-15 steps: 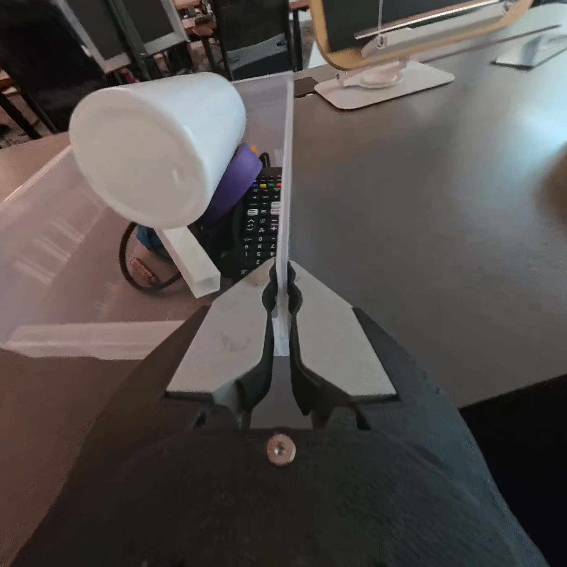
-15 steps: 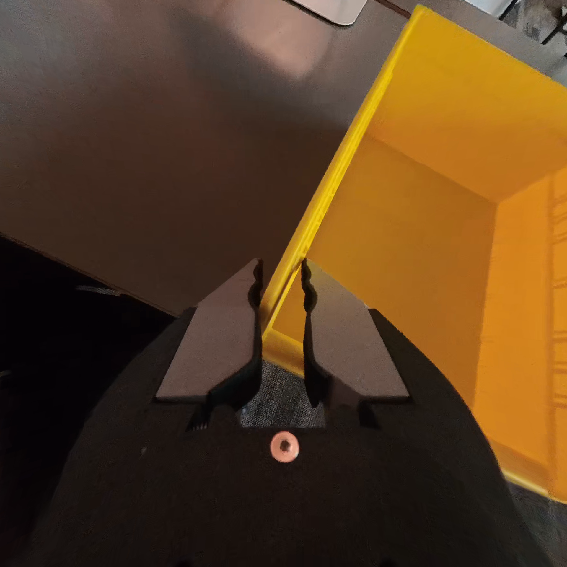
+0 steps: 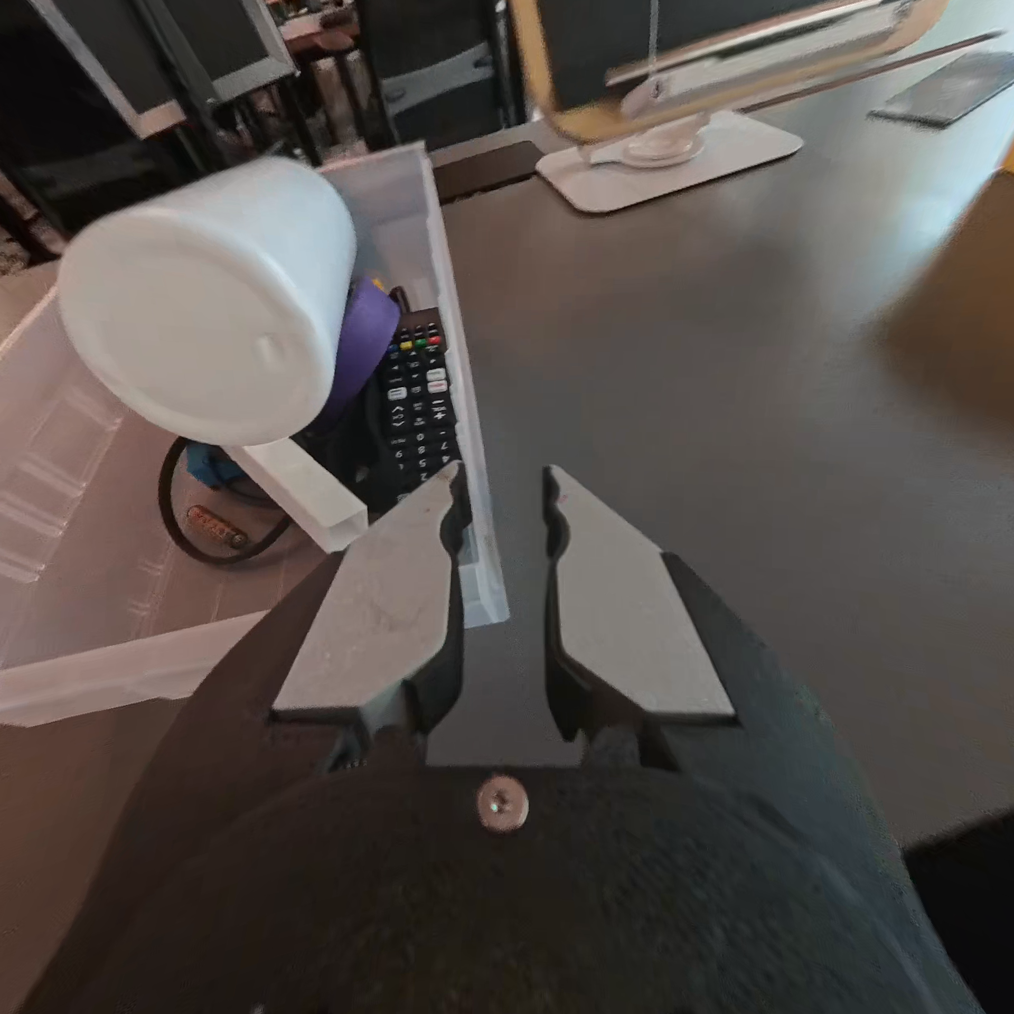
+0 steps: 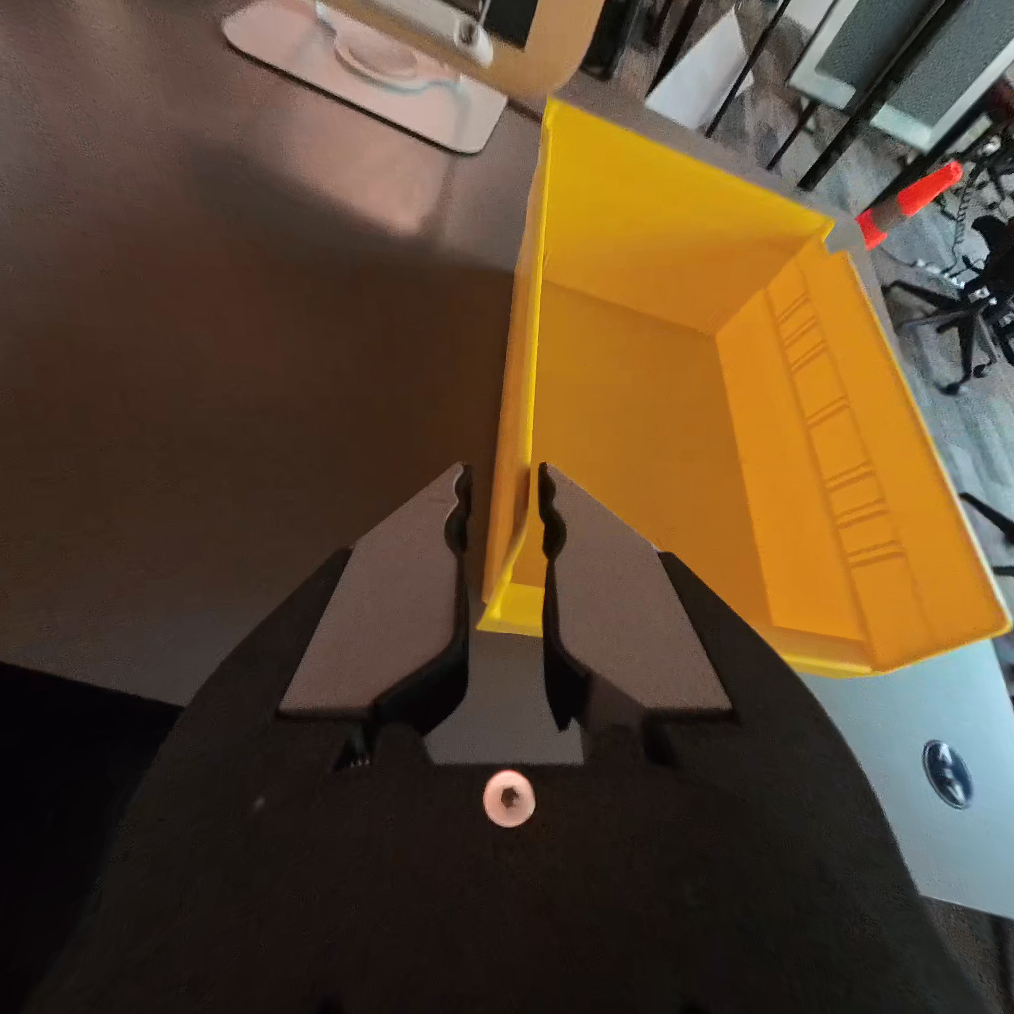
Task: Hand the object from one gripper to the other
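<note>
A clear plastic bin (image 3: 82,686) stands on the dark table at the left of the left wrist view. It holds a white cup (image 3: 203,307) lying on its side, a purple item (image 3: 367,340), a black remote (image 3: 420,406), a white square tube (image 3: 307,494) and a black cable (image 3: 219,548). My left gripper (image 3: 502,472) is open and empty, with the bin's right wall just inside its left finger. My right gripper (image 4: 503,466) is closed on the left wall of an empty yellow bin (image 4: 631,230) near its front corner.
A white monitor stand base (image 3: 669,164) sits at the back of the table and also shows in the right wrist view (image 4: 384,82). A silver laptop lid (image 4: 905,741) lies under the yellow bin's near right. A blurred yellowish shape (image 3: 965,285) is at the right edge. Chairs and an orange cone (image 4: 911,197) stand beyond the table. About 50 centimeters separates my left fingertips from my right.
My left gripper was shut on the clear bin's wall and has opened and let it go. My right gripper has swung, the yellow bin's corner staying between its fingers.
</note>
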Available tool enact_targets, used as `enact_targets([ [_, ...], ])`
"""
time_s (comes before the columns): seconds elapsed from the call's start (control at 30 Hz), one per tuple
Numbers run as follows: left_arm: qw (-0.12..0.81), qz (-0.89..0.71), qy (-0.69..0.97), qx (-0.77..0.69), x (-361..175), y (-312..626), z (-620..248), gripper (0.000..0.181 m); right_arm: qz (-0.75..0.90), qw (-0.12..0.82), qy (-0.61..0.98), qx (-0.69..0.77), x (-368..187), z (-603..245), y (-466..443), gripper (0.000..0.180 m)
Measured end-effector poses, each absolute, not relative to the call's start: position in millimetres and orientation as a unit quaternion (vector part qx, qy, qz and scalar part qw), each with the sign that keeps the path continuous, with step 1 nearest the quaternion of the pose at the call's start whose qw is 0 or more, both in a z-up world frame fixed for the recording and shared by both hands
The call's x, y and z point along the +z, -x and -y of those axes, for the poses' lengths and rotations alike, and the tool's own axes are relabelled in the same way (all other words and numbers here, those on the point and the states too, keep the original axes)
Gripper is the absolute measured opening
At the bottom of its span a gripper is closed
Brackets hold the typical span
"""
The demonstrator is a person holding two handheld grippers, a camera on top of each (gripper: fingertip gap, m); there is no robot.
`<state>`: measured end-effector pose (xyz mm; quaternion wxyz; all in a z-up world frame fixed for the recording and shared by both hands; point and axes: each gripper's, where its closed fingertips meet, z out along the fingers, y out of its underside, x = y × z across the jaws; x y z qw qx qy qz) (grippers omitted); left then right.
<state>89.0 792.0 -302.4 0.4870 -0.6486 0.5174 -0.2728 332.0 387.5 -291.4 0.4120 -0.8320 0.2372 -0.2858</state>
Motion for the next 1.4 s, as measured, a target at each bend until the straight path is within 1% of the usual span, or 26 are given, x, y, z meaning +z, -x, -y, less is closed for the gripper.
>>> enact_targets([
  [0.03,0.493,-0.519,0.639,-0.282,-290.5,-84.4,-784.9,0.030,-0.229,0.432,0.823,-0.288,-275.3,-388.3,-323.4,0.025],
  [0.07,0.511,-0.519,0.623,-0.286,-273.5,-80.4,-778.4,0.031,-0.217,0.456,0.813,-0.290,-256.9,-391.3,-315.3,0.028],
  [0.13,0.543,-0.526,0.572,-0.317,-232.4,-85.0,-756.5,0.026,-0.189,0.507,0.789,-0.291,-218.4,-406.4,-302.7,0.033],
  [0.2,0.545,-0.542,0.537,-0.348,-204.4,-109.0,-733.5,0.020,-0.162,0.554,0.768,-0.277,-185.1,-437.4,-295.1,0.035],
  [0.23,0.542,-0.554,0.526,-0.351,-198.5,-128.2,-726.1,0.011,-0.151,0.575,0.758,-0.269,-171.7,-457.9,-294.5,0.036],
  [0.27,0.538,-0.565,0.520,-0.348,-198.5,-151.7,-722.2,0.000,-0.147,0.595,0.746,-0.261,-161.8,-480.8,-297.3,0.034],
  [0.3,0.533,-0.567,0.525,-0.344,-203.2,-178.4,-722.4,0.000,-0.145,0.607,0.741,-0.248,-158.6,-507.1,-302.4,0.032],
  [0.33,0.525,-0.566,0.536,-0.342,-212.3,-207.4,-724.6,0.000,-0.147,0.610,0.745,-0.226,-163.9,-536.9,-309.3,0.035],
  [0.37,0.523,-0.560,0.548,-0.336,-222.6,-235.7,-730.5,0.000,-0.155,0.605,0.755,-0.199,-176.1,-568.7,-317.8,0.046],
  [0.4,0.539,-0.542,0.556,-0.327,-230.8,-262.2,-741.0,0.000,-0.164,0.601,0.762,-0.179,-190.0,-599.9,-329.1,0.047],
  [0.47,0.575,-0.515,0.560,-0.302,-249.8,-305.0,-762.9,0.000,-0.209,0.600,0.752,-0.178,-219.9,-649.5,-362.9,0.038],
  [0.5,0.584,-0.501,0.570,-0.290,-260.7,-320.0,-774.7,0.000,-0.225,0.597,0.750,-0.177,-236.8,-669.0,-376.0,0.038],
  [0.6,0.560,-0.491,0.608,-0.276,-297.6,-346.5,-798.8,0.000,-0.254,0.594,0.739,-0.190,-277.8,-704.5,-400.2,0.046],
  [0.67,0.536,-0.499,0.622,-0.278,-302.4,-353.9,-809.0,0.001,-0.251,0.594,0.738,-0.200,-294.9,-721.2,-409.9,0.051],
  [0.7,0.539,-0.503,0.611,-0.290,-298.2,-357.0,-810.2,0.013,-0.251,0.578,0.753,-0.188,-300.0,-729.4,-413.2,0.063],
  [0.73,0.543,-0.508,0.597,-0.301,-295.5,-359.4,-809.4,0.023,-0.251,0.573,0.757,-0.187,-299.7,-734.9,-417.3,0.071],
  [0.83,0.548,-0.500,0.611,-0.278,-301.5,-356.5,-820.8,0.039,-0.237,0.582,0.752,-0.198,-293.6,-743.8,-417.0,0.071],
  [0.93,0.549,-0.493,0.611,-0.287,-293.3,-353.3,-821.0,0.069,-0.218,0.573,0.757,-0.227,-292.3,-744.2,-412.0,0.074],
  [0.97,0.555,-0.490,0.608,-0.288,-288.0,-350.9,-821.0,0.076,-0.215,0.572,0.756,-0.234,-290.7,-744.5,-410.5,0.079],
  [1.03,0.569,-0.485,0.597,-0.291,-278.5,-345.9,-820.4,0.100,-0.209,0.571,0.756,-0.242,-288.3,-745.2,-407.4,0.090],
  [1.07,0.572,-0.483,0.593,-0.296,-275.2,-343.9,-819.1,0.104,-0.203,0.571,0.758,-0.242,-287.9,-745.8,-405.0,0.092],
  [1.2,0.570,-0.476,0.593,-0.313,-273.7,-340.7,-817.8,0.106,-0.190,0.560,0.767,-0.250,-291.8,-744.0,-402.9,0.110],
  [1.27,0.568,-0.475,0.596,-0.310,-274.0,-340.3,-819.5,0.107,-0.193,0.558,0.767,-0.253,-291.7,-742.2,-405.4,0.115],
  [1.33,0.572,-0.473,0.597,-0.305,-271.9,-338.9,-821.9,0.111,-0.194,0.557,0.764,-0.262,-289.3,-740.0,-408.7,0.119],
  [1.4,0.577,-0.468,0.595,-0.307,-267.2,-337.1,-823.4,0.112,-0.192,0.557,0.761,-0.271,-285.8,-738.0,-410.0,0.119],
])
